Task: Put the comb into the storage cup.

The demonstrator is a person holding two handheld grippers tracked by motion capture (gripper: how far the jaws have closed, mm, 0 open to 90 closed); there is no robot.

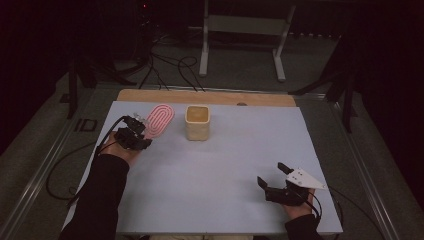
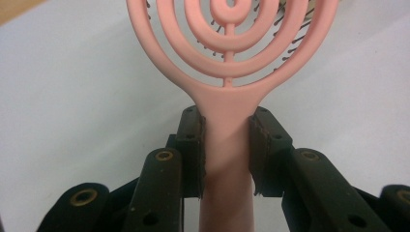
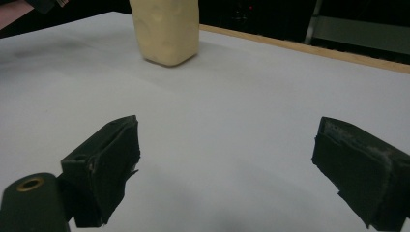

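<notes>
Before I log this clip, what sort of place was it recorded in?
Most likely a lab or recording workspace, not a home: a white-covered table stands in a dark room, loose cables trail across the carpeted floor behind it, and a bare metal stand frame sits beyond.

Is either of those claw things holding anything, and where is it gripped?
The left gripper holds the pink hairbrush by its handle, just below the head. The right gripper is open, holding nothing.
</notes>
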